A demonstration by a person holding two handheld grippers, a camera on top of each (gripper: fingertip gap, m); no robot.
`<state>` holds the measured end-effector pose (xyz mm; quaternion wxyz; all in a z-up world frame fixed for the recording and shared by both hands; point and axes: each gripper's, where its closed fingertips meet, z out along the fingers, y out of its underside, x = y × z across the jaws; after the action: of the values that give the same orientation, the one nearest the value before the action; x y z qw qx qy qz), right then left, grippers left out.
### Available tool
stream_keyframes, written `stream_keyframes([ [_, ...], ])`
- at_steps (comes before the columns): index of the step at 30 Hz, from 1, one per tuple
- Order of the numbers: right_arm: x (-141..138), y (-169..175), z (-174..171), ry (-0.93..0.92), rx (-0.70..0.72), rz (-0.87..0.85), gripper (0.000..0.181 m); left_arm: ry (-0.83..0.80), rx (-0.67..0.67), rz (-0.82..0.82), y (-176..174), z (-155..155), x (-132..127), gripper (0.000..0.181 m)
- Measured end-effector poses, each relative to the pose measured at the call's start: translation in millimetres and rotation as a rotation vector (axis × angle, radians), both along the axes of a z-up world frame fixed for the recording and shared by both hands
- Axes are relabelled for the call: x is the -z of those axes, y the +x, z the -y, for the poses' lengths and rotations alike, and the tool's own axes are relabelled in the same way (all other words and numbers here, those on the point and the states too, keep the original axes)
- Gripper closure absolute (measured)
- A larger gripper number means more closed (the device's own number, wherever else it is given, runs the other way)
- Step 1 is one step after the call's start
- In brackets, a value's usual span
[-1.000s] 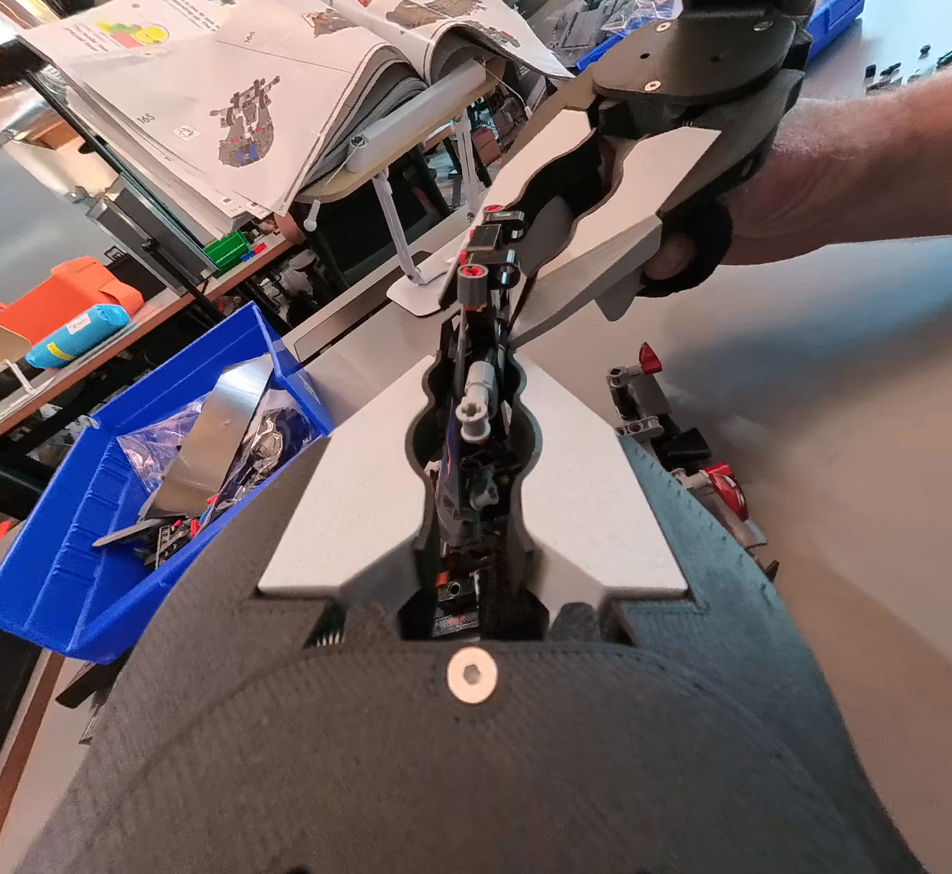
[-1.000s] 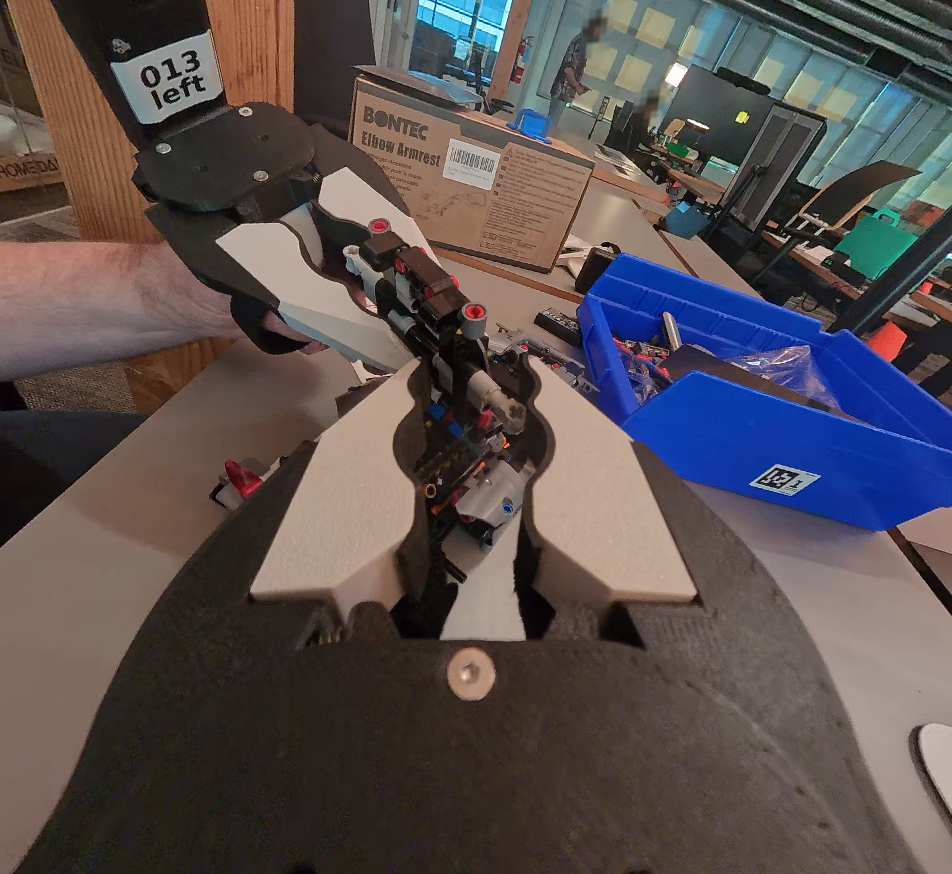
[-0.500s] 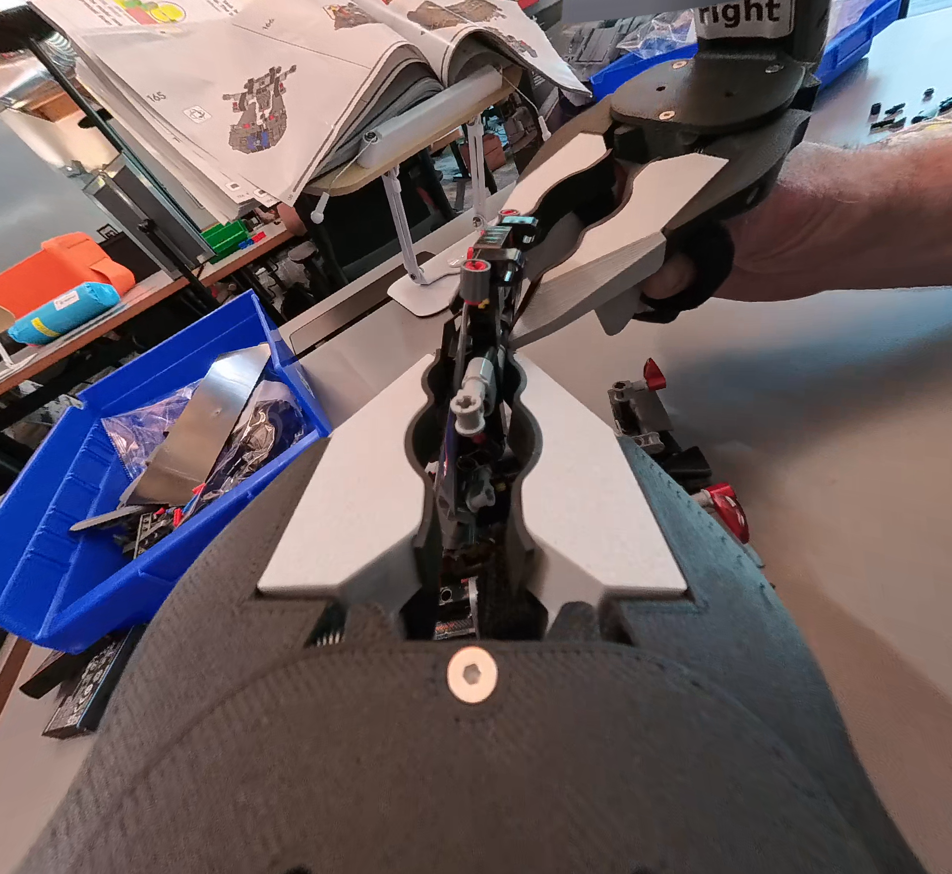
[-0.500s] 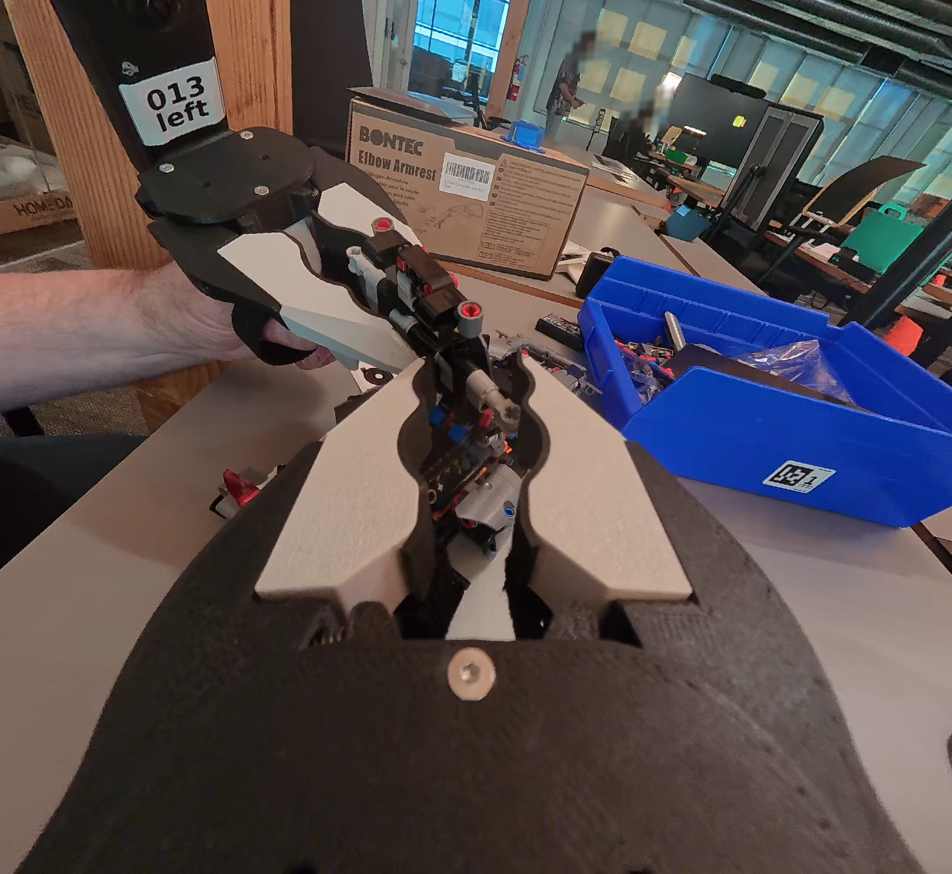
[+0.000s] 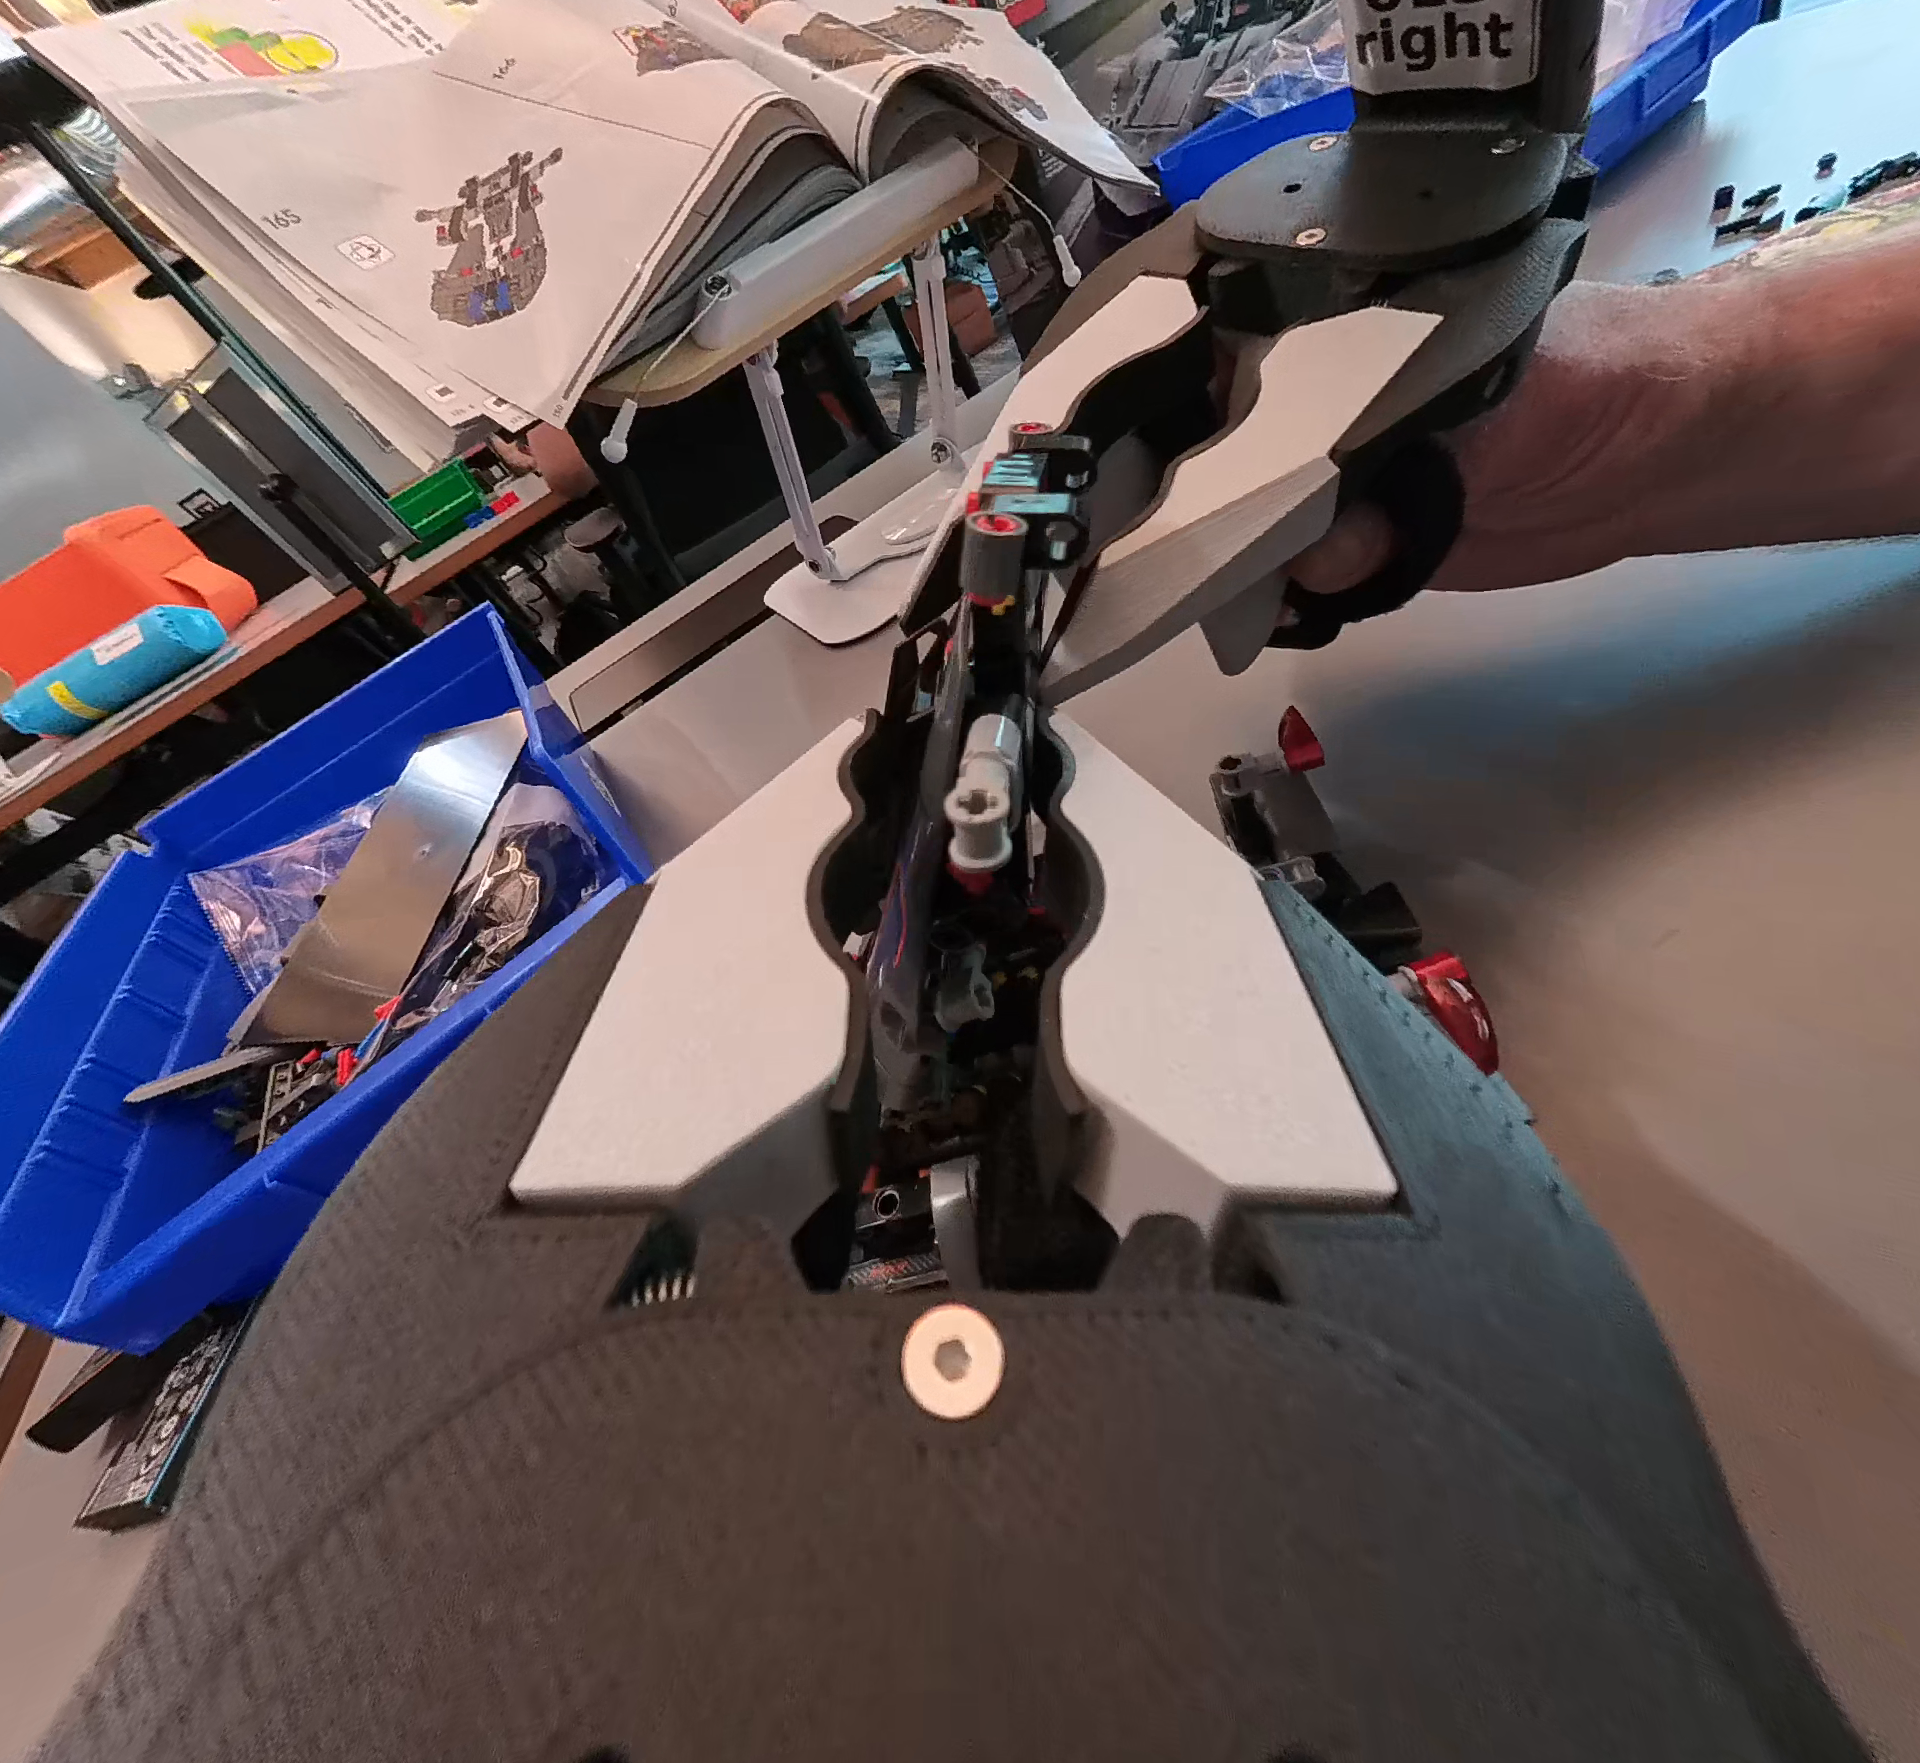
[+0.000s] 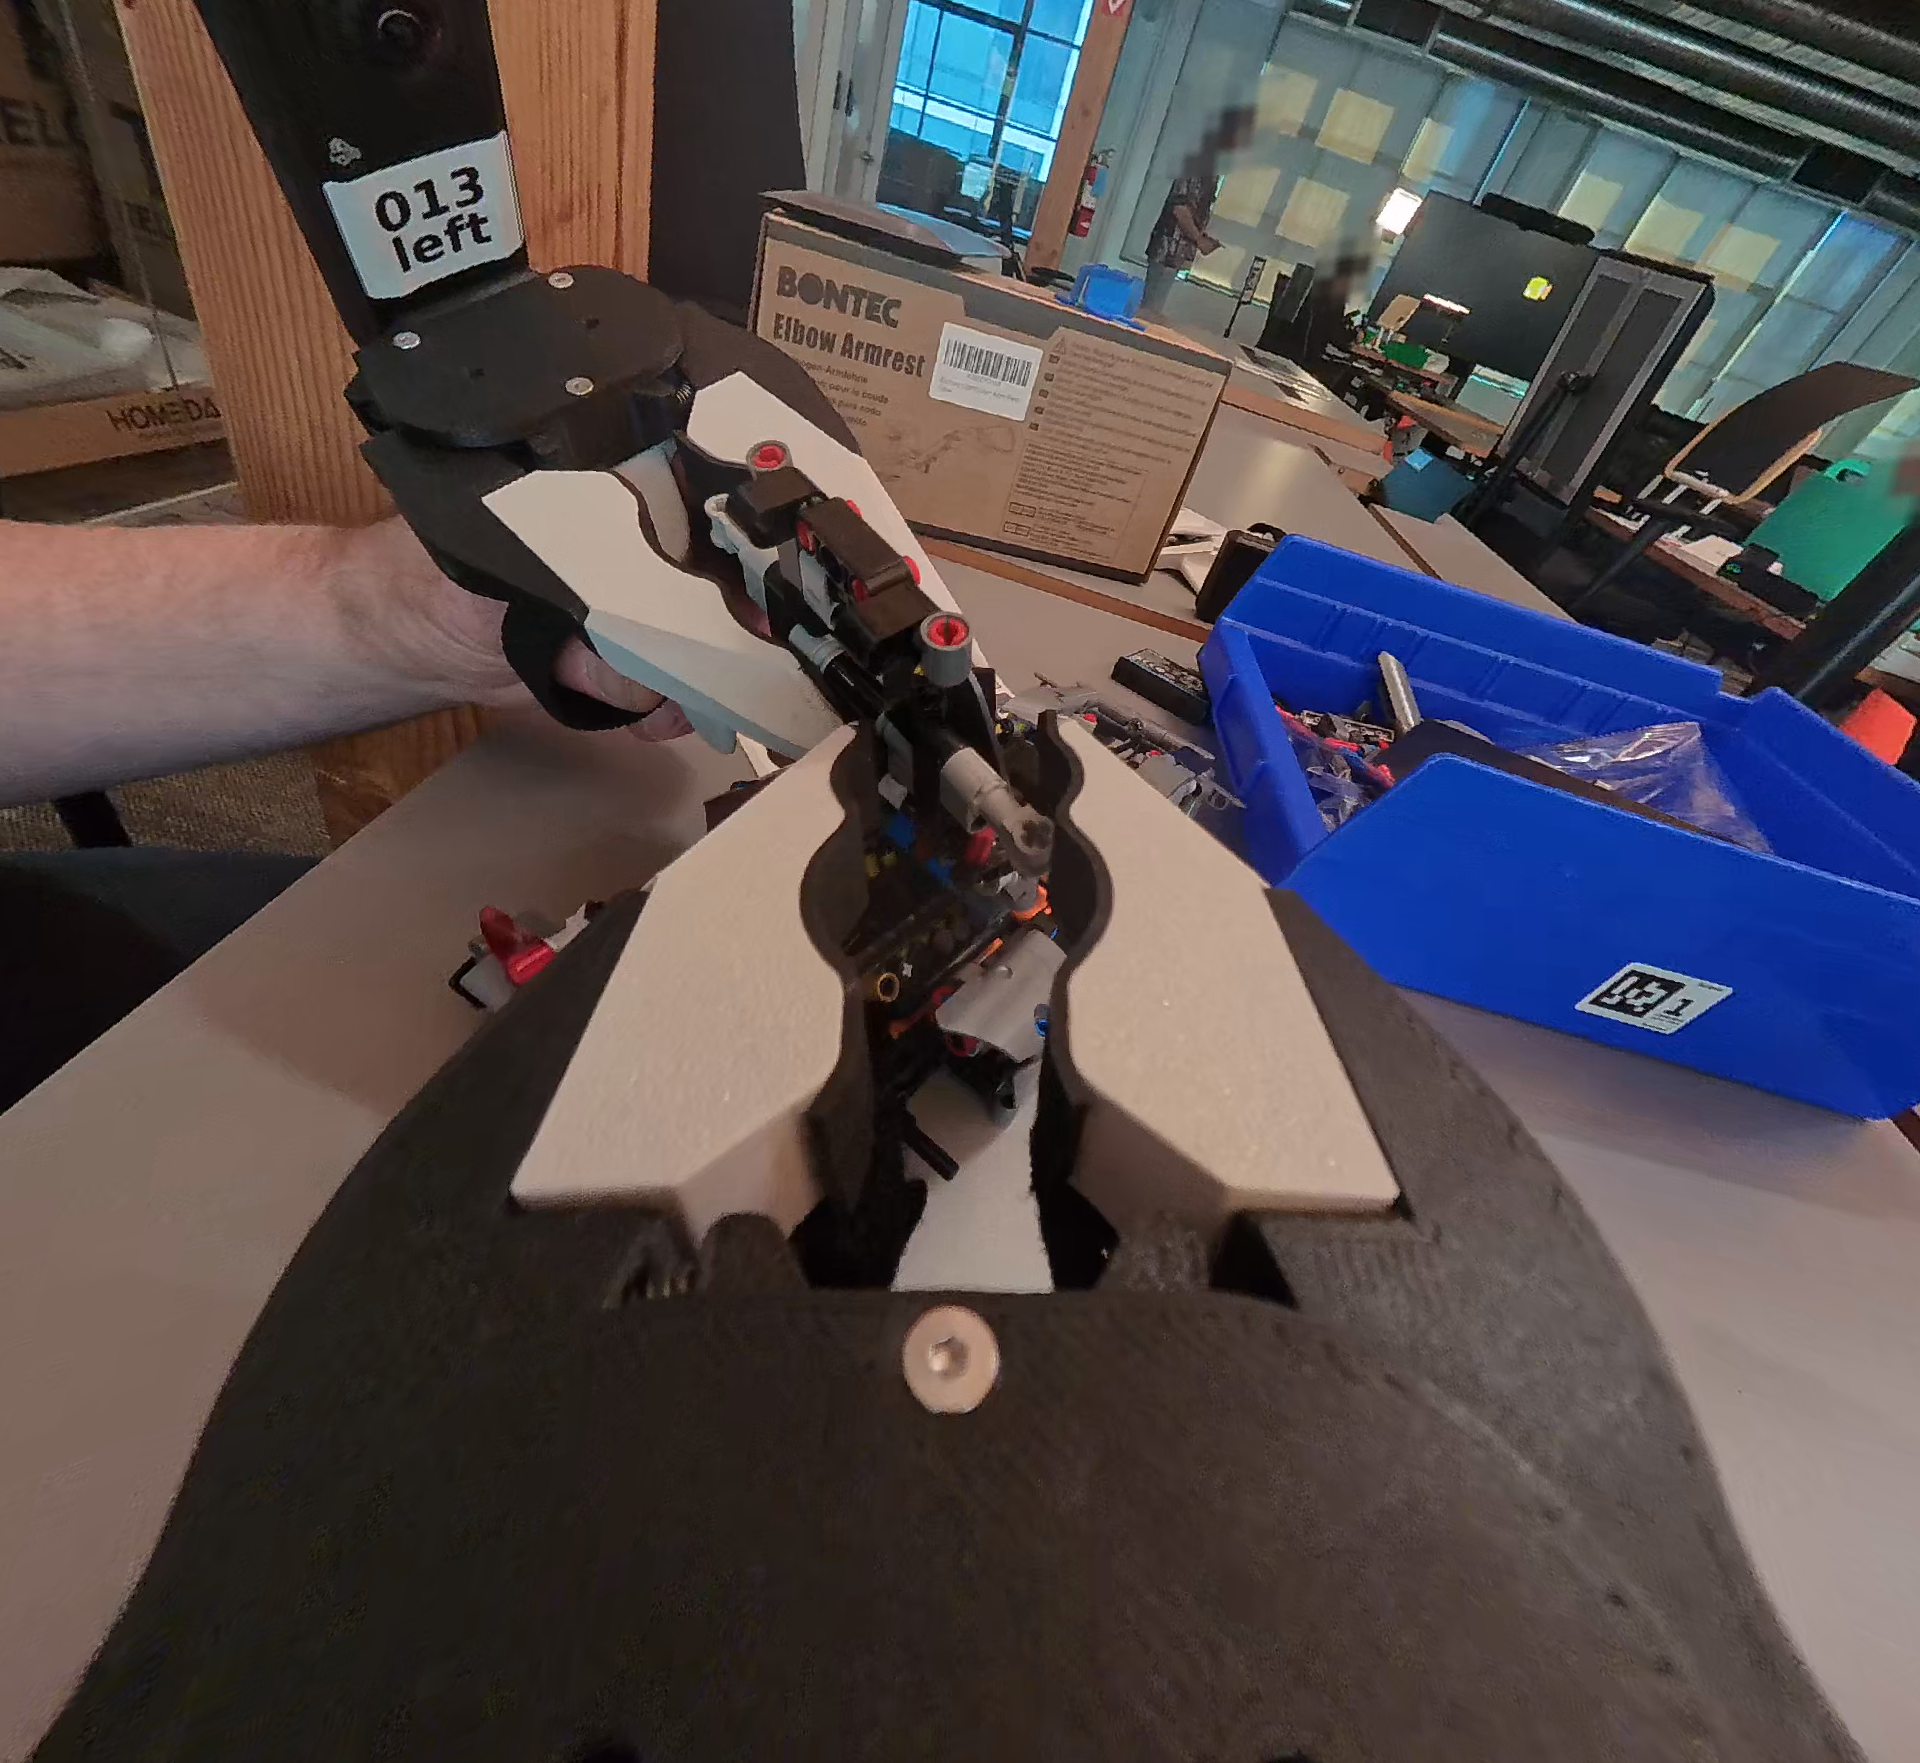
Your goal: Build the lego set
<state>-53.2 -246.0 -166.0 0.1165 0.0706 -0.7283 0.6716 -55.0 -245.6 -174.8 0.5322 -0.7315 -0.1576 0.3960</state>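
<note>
A dark Lego assembly [image 5: 971, 892] of black, grey and red parts is held in the air above the grey table [image 5: 1662, 882], shared between two hand-held grippers. The left gripper [image 5: 961, 757] is closed on the assembly, whose body runs lengthwise down the channel between its two pale fingers [image 5: 727, 975] and projects past their tips. The right gripper [image 6: 951, 747] likewise clamps the assembly from the opposite direction, so that its fingertips nearly meet those of the other tool; in the left wrist view it enters from the upper right, held by a bare hand [image 5: 1662, 456]. A grey pin with a red centre [image 6: 943, 645] stands at the top of the assembly, between the two tools. Each gripper carries a white printed label [image 5: 1439, 9] on its black stem. An open instruction booklet [image 5: 540, 144] with printed diagrams rests on a white stand behind the table, with a printed product box [image 5: 1164, 9] just beyond it. A blue bin [image 6: 1621, 892] of bagged and loose parts sits just beside the work, bearing a small square-code sticker [image 6: 1652, 1004]. A brown cardboard box [image 6: 987, 394] with print and a barcode label lies farther back. Loose red-and-grey subassemblies [image 5: 1340, 840] lie on the table below the grippers.
</note>
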Motion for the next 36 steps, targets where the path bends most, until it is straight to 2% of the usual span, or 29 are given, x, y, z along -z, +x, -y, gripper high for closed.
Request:
stream_keyframes([
  [20, 3.5, -3.9, -2.4, 0.012, 0.013, -0.021, 0.145, -0.075, -0.002, -0.043, 1.7, -2.4, 4.3, 0.16],
  [36, 4.7, -3.6, 0.1, 0.021, 0.038, -0.011, 0.153, -0.07, -0.013, -0.027, 1.5, 2.7, 1.8, 0.16],
])
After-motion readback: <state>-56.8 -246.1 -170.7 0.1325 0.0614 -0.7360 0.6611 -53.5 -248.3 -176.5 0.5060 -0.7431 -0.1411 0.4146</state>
